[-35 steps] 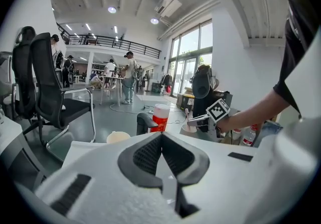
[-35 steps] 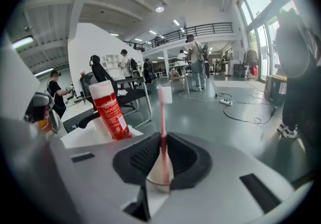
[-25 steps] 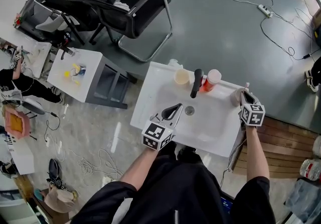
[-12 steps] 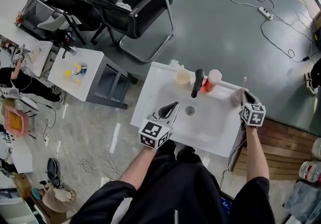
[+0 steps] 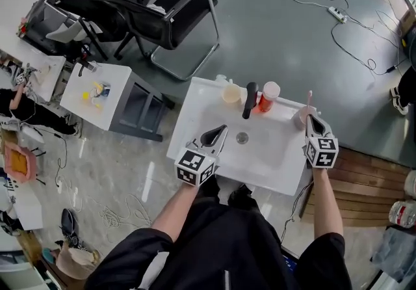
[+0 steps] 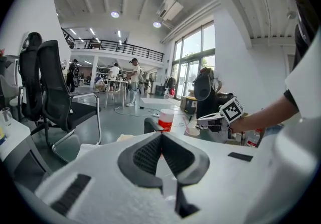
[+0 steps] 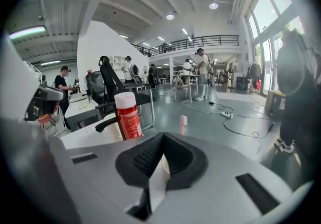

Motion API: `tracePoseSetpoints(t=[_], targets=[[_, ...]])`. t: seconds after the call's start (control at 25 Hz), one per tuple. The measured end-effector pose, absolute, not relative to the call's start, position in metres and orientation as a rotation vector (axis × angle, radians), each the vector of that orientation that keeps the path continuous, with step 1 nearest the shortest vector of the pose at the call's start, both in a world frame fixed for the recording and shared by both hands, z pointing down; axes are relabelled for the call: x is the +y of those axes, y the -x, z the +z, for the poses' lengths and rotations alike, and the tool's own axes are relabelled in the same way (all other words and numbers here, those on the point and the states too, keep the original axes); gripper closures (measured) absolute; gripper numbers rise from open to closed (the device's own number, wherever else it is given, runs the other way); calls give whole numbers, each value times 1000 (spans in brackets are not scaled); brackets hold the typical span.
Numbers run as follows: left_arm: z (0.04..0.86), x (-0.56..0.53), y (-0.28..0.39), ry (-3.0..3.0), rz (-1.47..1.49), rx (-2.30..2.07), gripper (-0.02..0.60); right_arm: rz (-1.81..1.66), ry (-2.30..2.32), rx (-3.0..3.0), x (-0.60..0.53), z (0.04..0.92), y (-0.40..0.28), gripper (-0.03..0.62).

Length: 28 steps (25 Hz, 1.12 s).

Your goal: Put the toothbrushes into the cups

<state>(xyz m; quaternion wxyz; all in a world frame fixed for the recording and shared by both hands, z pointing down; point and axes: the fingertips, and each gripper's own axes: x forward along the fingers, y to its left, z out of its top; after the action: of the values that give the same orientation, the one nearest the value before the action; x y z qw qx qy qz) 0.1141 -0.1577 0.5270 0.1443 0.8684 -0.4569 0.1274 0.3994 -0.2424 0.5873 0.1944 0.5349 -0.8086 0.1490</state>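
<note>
The toothbrush (image 5: 309, 97) stands in the pinkish cup (image 5: 299, 118) at the table's (image 5: 195, 119) right edge, its handle hidden. The right hand-held gripper (image 5: 312, 120) has just closed, empty, beside it. The left hand-held gripper (image 5: 222, 129) is closed and empty.

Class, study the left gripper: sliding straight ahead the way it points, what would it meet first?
Probably the black faucet, with the red cup just behind it. The left gripper tilts down, though, so it might touch the sink first.
</note>
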Motion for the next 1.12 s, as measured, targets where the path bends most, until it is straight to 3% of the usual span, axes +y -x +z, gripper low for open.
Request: tracePoseSetpoints(t=[0.6, 1.12], targets=[[513, -167, -56, -2598, 307, -1191, 574, 367, -1657, -2271, -197, 535, -333, 589], [511, -166, 70, -2604, 268, -1201, 574, 434, -1716, -2314, -173, 519, -205, 589]])
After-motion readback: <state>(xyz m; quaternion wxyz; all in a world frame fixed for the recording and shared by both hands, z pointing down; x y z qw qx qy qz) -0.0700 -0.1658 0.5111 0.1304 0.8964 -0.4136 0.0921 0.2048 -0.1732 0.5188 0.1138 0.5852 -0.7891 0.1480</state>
